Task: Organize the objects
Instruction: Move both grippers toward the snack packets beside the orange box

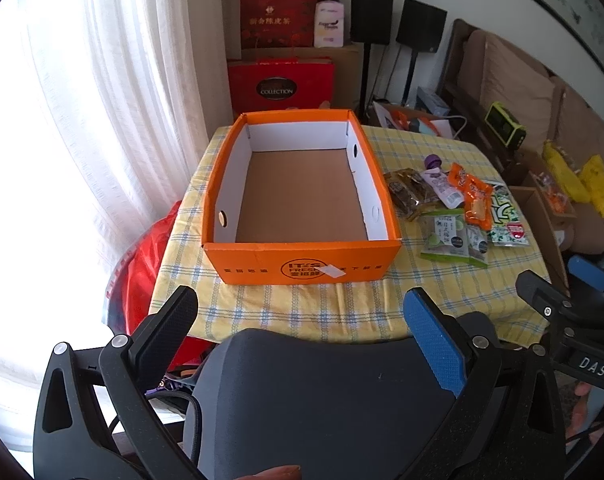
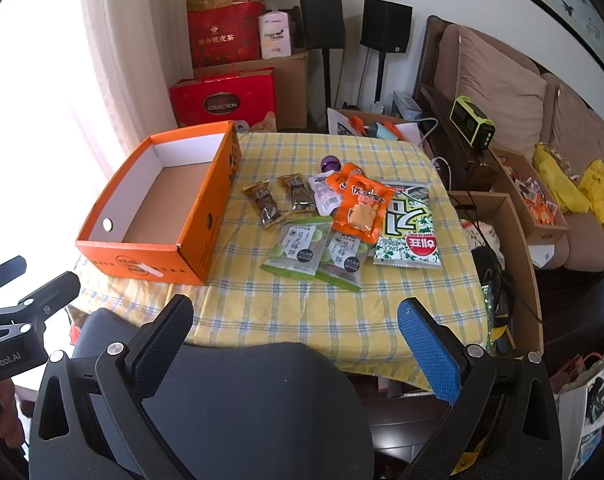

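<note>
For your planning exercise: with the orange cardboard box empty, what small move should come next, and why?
Probably move the open right gripper forward to the nearest green snack packet: the orange cardboard box holds nothing and neither gripper holds anything.

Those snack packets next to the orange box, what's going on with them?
A person holds a two-finger gripper in each hand, apparently about to tidy up. The left gripper and right gripper are both open and hold nothing, hovering at the near edge of the yellow checked tablecloth. The orange cardboard box is empty. The pile of snack packets lies beside it, untouched.
</note>
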A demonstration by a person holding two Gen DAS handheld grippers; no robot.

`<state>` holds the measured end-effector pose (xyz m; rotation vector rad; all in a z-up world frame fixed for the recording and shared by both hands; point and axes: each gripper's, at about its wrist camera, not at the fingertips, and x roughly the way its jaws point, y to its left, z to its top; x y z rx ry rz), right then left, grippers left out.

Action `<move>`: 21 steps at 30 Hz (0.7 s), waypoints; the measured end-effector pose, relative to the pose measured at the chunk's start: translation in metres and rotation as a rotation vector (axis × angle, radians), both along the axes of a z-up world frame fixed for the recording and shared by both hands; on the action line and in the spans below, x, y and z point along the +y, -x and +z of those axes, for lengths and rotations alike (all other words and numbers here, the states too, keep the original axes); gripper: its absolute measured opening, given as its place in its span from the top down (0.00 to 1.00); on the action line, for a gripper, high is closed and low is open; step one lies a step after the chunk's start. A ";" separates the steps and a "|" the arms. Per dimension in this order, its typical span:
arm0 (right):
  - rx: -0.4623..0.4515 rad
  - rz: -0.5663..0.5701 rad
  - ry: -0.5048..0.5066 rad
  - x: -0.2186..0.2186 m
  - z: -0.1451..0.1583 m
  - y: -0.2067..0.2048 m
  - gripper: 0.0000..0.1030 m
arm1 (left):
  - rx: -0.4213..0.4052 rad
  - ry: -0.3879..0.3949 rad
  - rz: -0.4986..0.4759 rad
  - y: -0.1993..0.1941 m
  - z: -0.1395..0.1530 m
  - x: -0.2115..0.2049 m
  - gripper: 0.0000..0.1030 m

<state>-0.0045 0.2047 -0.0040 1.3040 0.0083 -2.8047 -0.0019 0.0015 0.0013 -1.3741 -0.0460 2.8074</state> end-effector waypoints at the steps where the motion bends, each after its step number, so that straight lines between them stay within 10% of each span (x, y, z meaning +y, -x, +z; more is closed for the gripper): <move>1: -0.001 -0.002 0.000 0.001 0.000 0.001 0.00 | 0.000 0.000 0.001 0.001 0.000 0.000 0.00; 21: 0.024 -0.056 -0.042 0.039 -0.002 0.019 0.00 | 0.062 -0.083 -0.107 0.027 -0.002 0.007 0.00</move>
